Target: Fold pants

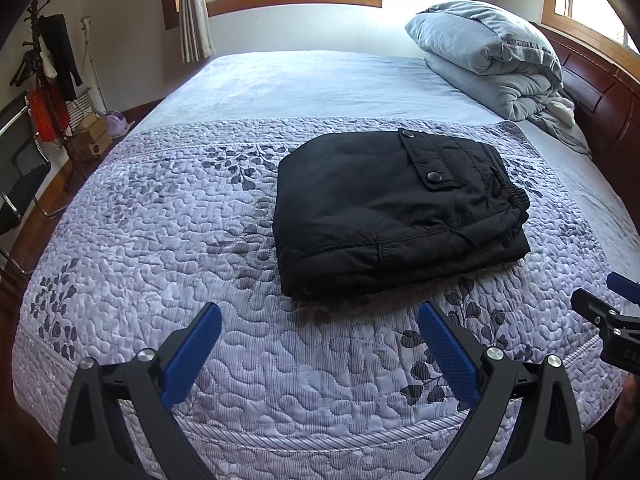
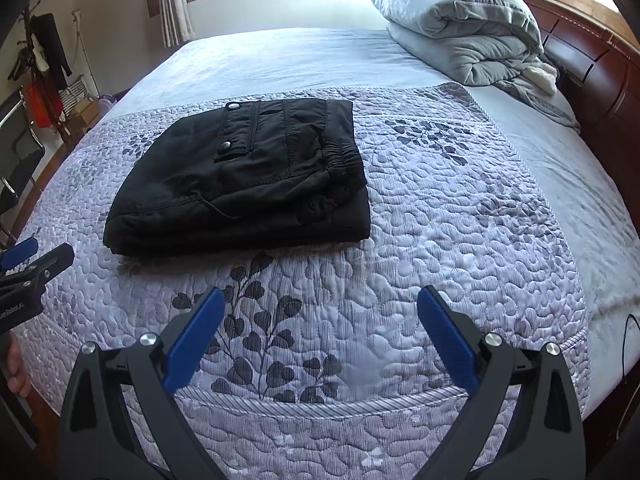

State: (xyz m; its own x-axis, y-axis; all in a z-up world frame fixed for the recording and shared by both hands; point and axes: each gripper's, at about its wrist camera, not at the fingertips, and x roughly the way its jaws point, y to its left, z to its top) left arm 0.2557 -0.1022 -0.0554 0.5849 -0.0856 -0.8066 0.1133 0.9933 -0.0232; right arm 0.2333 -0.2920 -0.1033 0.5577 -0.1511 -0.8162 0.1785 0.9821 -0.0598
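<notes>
So the pants (image 1: pixel 396 216) are basically done here: one black pair, folded into a compact, stacked rectangle on the purple quilted bedspread (image 1: pixel 160 240), sitting a bit right of center in the left wrist view and left of center in the right wrist view. The elastic waistband end faces right, the rounded fold edge faces left, and a flap pocket with two snaps sits on top.

The left gripper (image 1: pixel 320 344) has its jaws spread wide with nothing between them, hovering over the near edge of the bed, well clear of the pants. Same deal with the right gripper (image 2: pixel 320 328): wide open, empty, off to the near side of the bundle. Each one pokes into the edge of the other's camera.

Judging by how things lie, the step in hand looks like backing off or a final tidy. If the person does touch it up, the spot worth attention is the right end, where the layers look a little stepped near the waistband. A light press from above or a nudge along that edge would square it up. Pinching one layer and tugging risks pulling the stack apart, so flat, gentle contact is probably the way to go.

Count: one pair of pants, two grippers, one folded grey comforter pile (image 1: pixel 484 56) at the far right by the headboard (image 1: pixel 600 96), and two windows visible.
</notes>
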